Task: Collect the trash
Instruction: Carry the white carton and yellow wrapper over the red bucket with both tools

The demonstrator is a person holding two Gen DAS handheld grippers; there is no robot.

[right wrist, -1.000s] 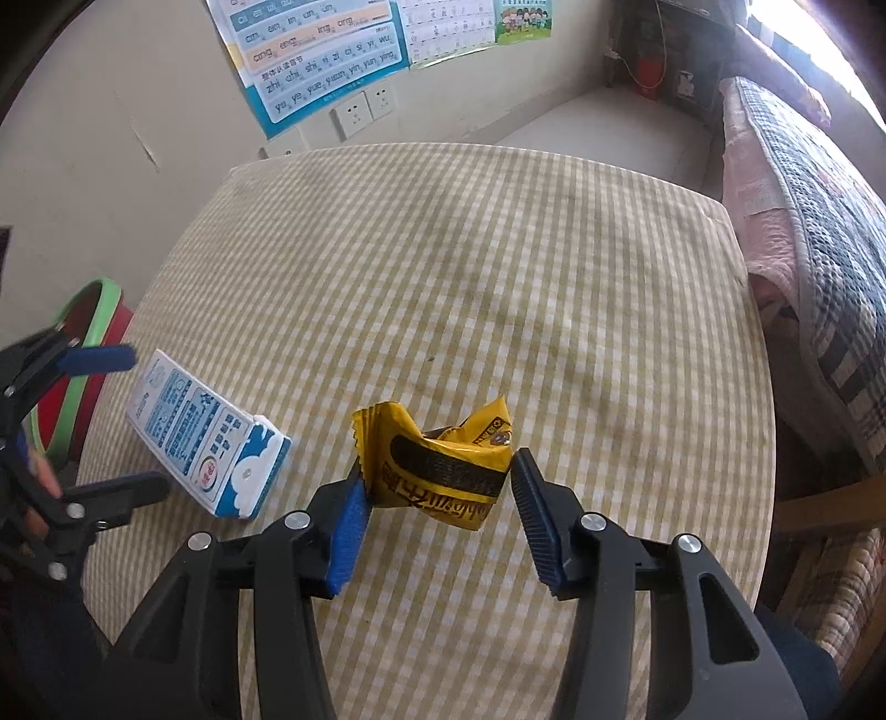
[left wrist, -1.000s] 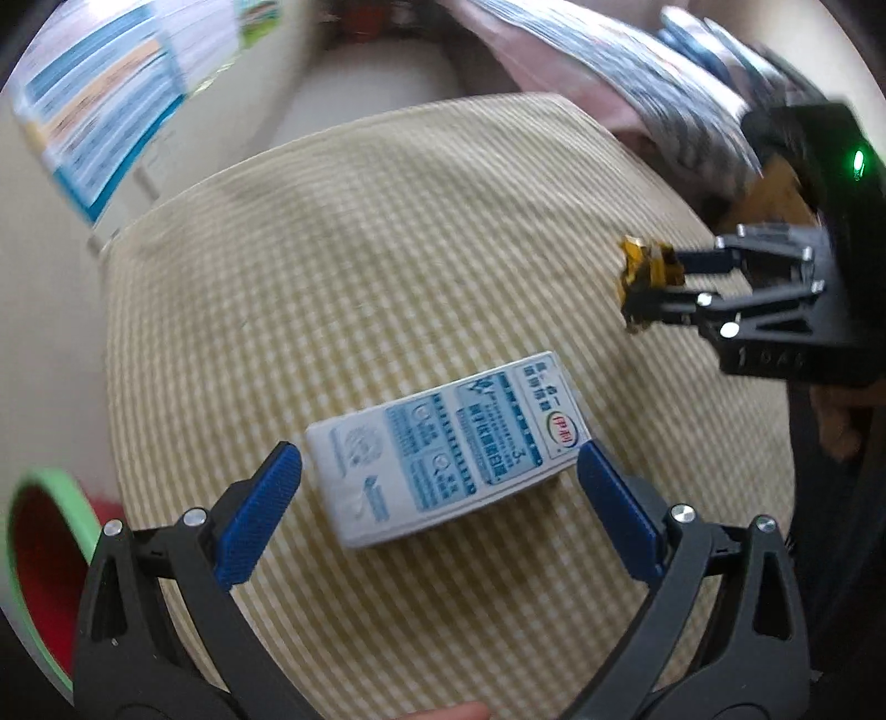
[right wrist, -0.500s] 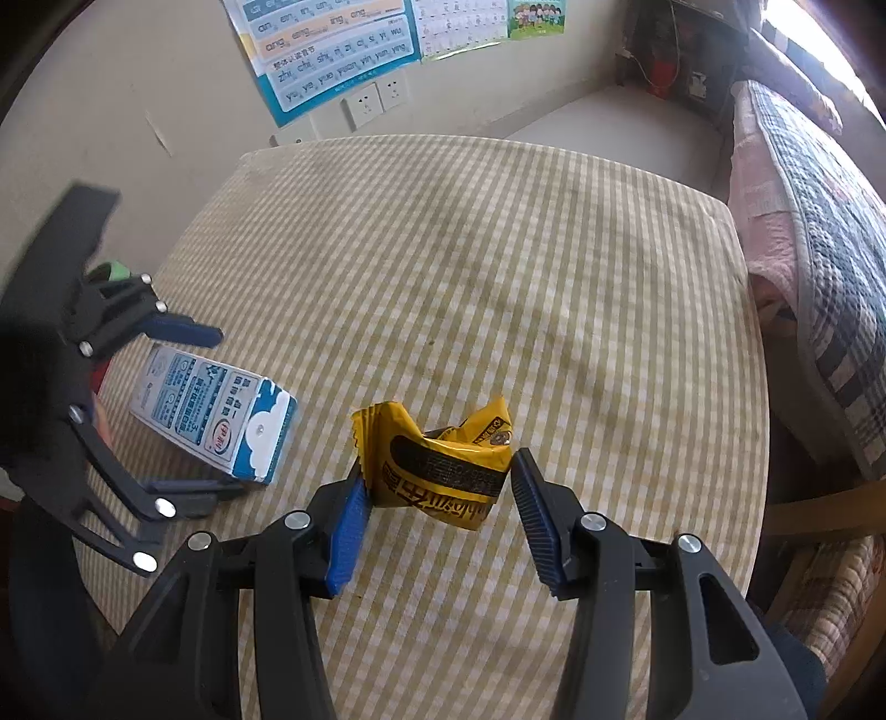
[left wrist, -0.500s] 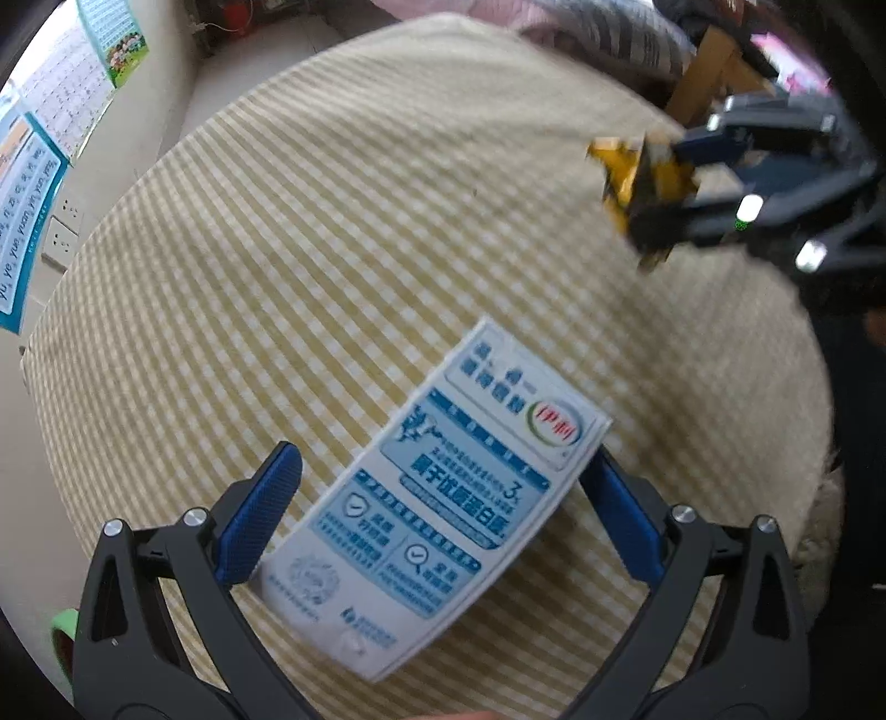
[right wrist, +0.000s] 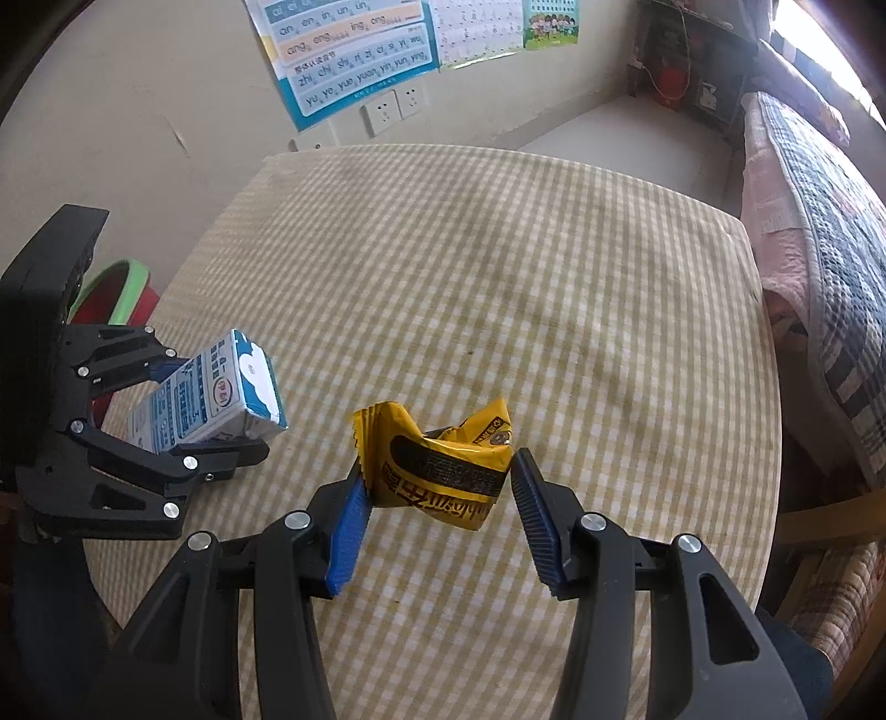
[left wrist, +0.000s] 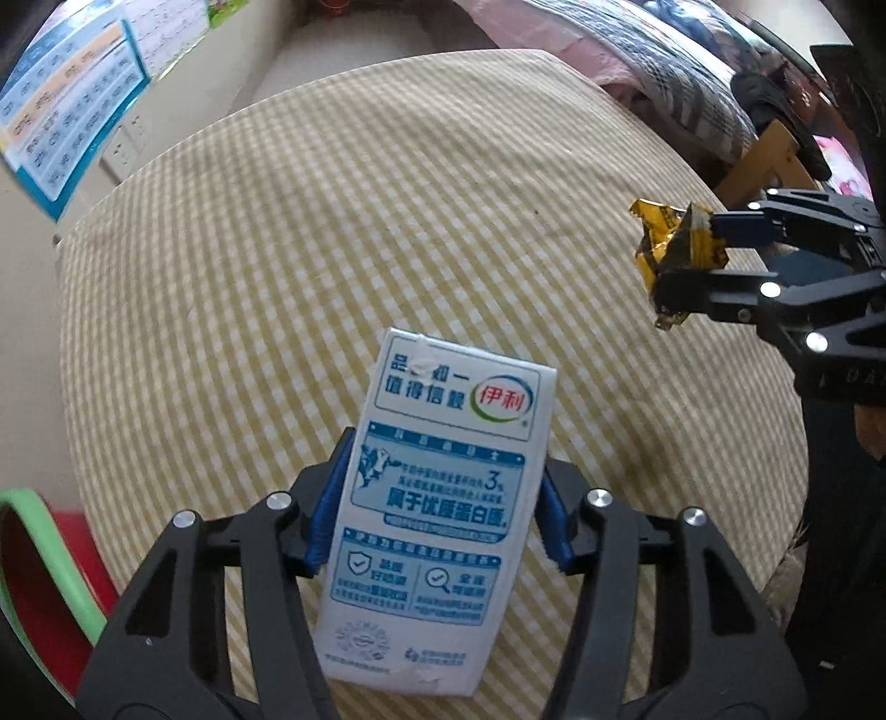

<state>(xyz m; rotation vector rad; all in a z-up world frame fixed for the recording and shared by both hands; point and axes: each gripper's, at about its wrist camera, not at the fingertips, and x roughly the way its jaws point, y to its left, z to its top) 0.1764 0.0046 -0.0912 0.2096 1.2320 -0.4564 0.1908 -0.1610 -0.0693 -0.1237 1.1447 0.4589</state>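
My left gripper (left wrist: 440,498) is shut on a white and blue milk carton (left wrist: 437,498) and holds it above the checked tablecloth (left wrist: 332,249). The carton also shows in the right wrist view (right wrist: 216,399), tilted in the left gripper (right wrist: 210,410) at the table's left edge. My right gripper (right wrist: 437,498) is shut on a crumpled yellow snack wrapper (right wrist: 443,471) and holds it above the table. The wrapper (left wrist: 673,249) and right gripper (left wrist: 703,249) show at the right of the left wrist view.
A red bin with a green rim (right wrist: 119,293) stands on the floor left of the table; it also shows in the left wrist view (left wrist: 39,559). A bed with a plaid quilt (right wrist: 819,221) runs along the right. Wall posters (right wrist: 354,50) and sockets hang behind the table.
My left gripper has closed on the milk carton and lifted it off the tablecloth, turning it lengthwise between the fingers. The right gripper has kept hold of the wrapper, nearly still.
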